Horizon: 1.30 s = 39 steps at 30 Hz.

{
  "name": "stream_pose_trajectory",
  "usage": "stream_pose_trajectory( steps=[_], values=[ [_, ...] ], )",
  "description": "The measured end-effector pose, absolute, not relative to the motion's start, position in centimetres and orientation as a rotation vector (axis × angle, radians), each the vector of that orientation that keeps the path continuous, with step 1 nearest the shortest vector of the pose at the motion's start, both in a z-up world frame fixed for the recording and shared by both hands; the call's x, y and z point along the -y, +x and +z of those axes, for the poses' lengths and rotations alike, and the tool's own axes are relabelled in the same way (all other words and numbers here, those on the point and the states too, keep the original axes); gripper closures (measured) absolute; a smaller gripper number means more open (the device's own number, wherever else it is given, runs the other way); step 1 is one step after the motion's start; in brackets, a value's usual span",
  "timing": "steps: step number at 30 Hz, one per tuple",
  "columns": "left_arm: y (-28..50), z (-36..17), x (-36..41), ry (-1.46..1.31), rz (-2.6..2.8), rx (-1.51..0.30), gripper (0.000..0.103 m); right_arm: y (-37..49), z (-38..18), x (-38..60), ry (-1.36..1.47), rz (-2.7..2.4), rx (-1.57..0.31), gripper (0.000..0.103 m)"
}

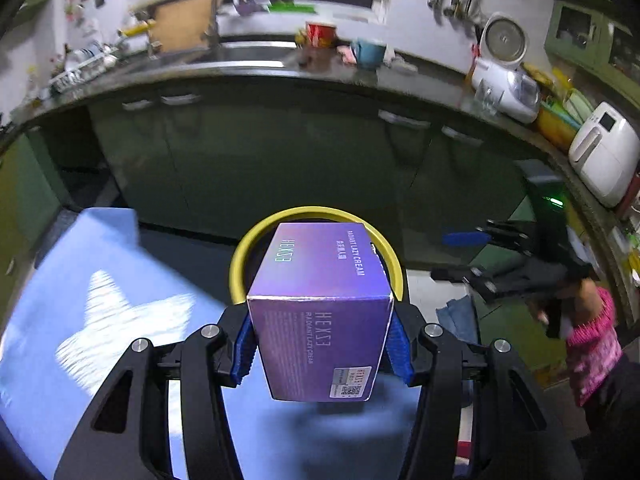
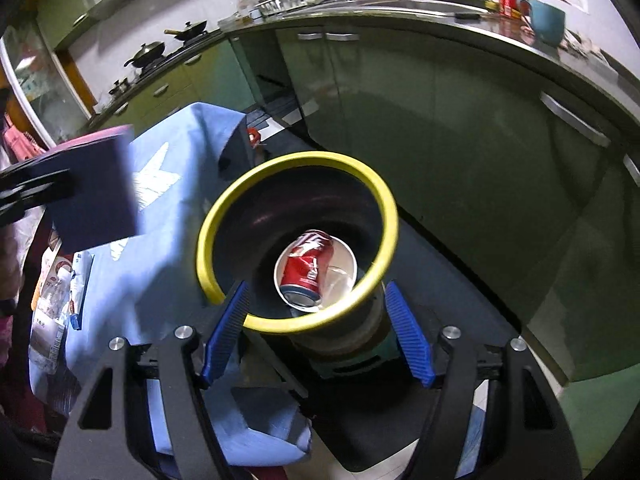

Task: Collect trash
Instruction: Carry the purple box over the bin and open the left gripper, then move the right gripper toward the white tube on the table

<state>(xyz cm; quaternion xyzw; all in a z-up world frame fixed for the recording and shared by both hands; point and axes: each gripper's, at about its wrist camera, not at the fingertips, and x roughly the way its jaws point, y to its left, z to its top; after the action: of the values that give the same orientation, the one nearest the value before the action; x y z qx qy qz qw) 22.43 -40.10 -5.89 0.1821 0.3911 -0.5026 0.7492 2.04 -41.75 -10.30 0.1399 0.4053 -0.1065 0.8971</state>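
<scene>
My left gripper (image 1: 322, 344) is shut on a purple cream box (image 1: 320, 312), held in the air just before the yellow-rimmed trash bin (image 1: 256, 240). The same box (image 2: 96, 192) shows at the left of the right wrist view, left of the bin. My right gripper (image 2: 318, 332) is open and empty, its fingers on either side of the near rim of the bin (image 2: 298, 322). Inside the bin lie a crushed red soda can (image 2: 308, 268) and a white paper cup (image 2: 340, 256). The right gripper (image 1: 476, 256) also shows at the right of the left wrist view.
A table with a blue cloth bearing a white star (image 1: 100, 320) stands left of the bin. Snack wrappers (image 2: 56, 300) lie at its left edge. Green kitchen cabinets (image 1: 280, 152) and a counter with a sink (image 1: 240, 52) stand behind.
</scene>
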Motion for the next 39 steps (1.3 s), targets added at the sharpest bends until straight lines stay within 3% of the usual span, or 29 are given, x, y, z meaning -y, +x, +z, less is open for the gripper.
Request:
stream_pose_trajectory(
  steps=[7,11,15,20,25,28,32,39],
  values=[
    [25.1,-11.2,49.5,0.385,-1.091,-0.982,0.049,1.1,-10.6,43.4,0.324,-0.242,-0.835,0.035],
    [26.6,-11.9,50.8,0.329,-1.05,-1.017,0.031,0.7,-10.6,43.3,0.323,-0.247,-0.838,0.034],
    [27.1,-10.0,48.9,0.281,-1.042,-0.986,0.025,0.6,-10.4,43.0,0.321,-0.248,-0.837,0.034],
    [26.5,-5.4,43.1,0.204,-1.001,-0.887,0.021,1.2,-10.2,42.0,0.312,-0.23,-0.835,0.034],
    [25.8,-1.0,32.5,0.062,-0.92,-0.792,0.017,2.1,-9.6,39.9,0.275,-0.214,-0.847,0.034],
    [25.5,0.7,25.4,-0.028,-0.81,-0.728,0.01,2.8,-8.9,38.5,0.248,-0.208,-0.853,0.034],
    [24.6,1.2,15.9,-0.111,-0.639,-0.637,0.005,4.4,-8.2,35.3,0.197,-0.166,-0.868,0.034],
    [23.8,-2.0,3.8,-0.136,-0.342,-0.546,0.005,9.5,-8.4,26.8,0.108,-0.019,-0.937,0.034]
  ],
)
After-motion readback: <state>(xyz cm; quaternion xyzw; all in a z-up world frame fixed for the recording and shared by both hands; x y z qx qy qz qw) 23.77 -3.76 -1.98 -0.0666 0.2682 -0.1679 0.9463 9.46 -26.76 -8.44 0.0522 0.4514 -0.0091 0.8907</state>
